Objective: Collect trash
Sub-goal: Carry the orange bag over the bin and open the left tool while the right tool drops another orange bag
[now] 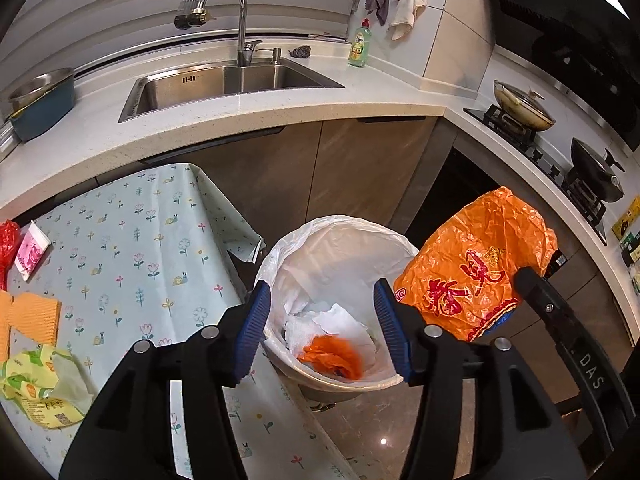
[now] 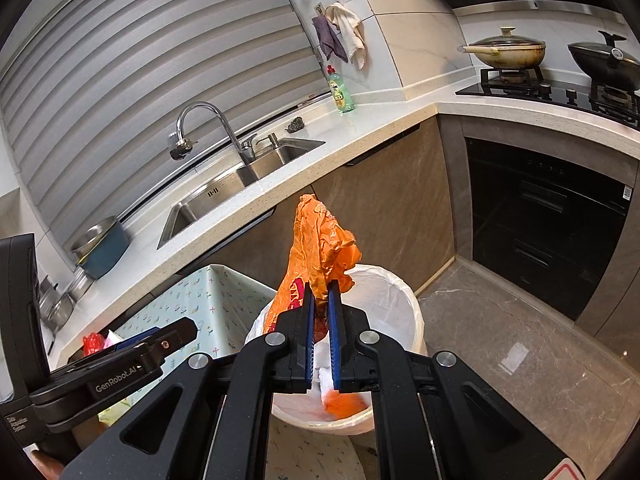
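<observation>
Jaws of left gripper [image 1: 322, 322] gape empty over bin [image 1: 280, 248]; right gripper [image 2: 321, 304] clamps orange bag [image 2: 320, 240].

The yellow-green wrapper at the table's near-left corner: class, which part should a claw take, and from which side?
Take the yellow-green wrapper by its raised, crumpled middle fold, coming down from above. It lies loose and fairly flat on the tablecloth, so a side approach would likely just push it along. The open left claw is free; the right claw is shut on the orange bag.

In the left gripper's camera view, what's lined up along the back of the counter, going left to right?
Blue basin → faucet → soap pump → scrubber → green dish soap bottle → lidded pan → black wok.
</observation>
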The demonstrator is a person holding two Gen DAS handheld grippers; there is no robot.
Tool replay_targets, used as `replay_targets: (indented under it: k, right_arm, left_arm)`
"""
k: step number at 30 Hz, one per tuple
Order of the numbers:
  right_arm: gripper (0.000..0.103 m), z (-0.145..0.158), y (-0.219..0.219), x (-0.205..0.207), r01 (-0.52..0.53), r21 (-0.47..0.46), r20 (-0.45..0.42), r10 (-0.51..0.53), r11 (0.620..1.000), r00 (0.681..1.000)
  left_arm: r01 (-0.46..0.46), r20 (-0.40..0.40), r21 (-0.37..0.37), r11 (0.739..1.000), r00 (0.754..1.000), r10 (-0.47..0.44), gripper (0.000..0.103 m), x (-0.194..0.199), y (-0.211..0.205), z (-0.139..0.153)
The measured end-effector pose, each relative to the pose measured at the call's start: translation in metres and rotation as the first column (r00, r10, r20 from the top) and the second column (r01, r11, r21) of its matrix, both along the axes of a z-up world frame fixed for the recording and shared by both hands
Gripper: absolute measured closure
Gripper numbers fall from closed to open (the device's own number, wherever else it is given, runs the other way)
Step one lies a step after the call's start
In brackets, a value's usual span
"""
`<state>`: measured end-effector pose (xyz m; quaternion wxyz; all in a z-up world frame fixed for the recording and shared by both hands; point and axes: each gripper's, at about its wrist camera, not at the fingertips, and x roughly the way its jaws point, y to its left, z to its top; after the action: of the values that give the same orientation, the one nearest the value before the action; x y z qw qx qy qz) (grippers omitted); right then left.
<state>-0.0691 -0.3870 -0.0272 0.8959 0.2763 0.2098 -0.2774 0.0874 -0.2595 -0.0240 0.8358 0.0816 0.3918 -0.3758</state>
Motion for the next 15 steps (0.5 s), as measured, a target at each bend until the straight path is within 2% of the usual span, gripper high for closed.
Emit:
replay_targets:
  k: [12,15]
  right_arm:
    - [0.096,0.000,0.002,0.017,-0.024,-0.009,-0.015,0.024,1.000,1.000]
    - [0.096,0.000,0.004,0.023,-0.031,-0.013,-0.019,0.030,0.999,0.999]
  left_arm:
    - [-0.050,0.022,-0.007,0.999,0.998,0.050,0.052,0.005,0.016,0.006]
    - [-0.067,0.035,-0.005,0.998,0.997,0.067,0.048,0.008,0.021,0.007]
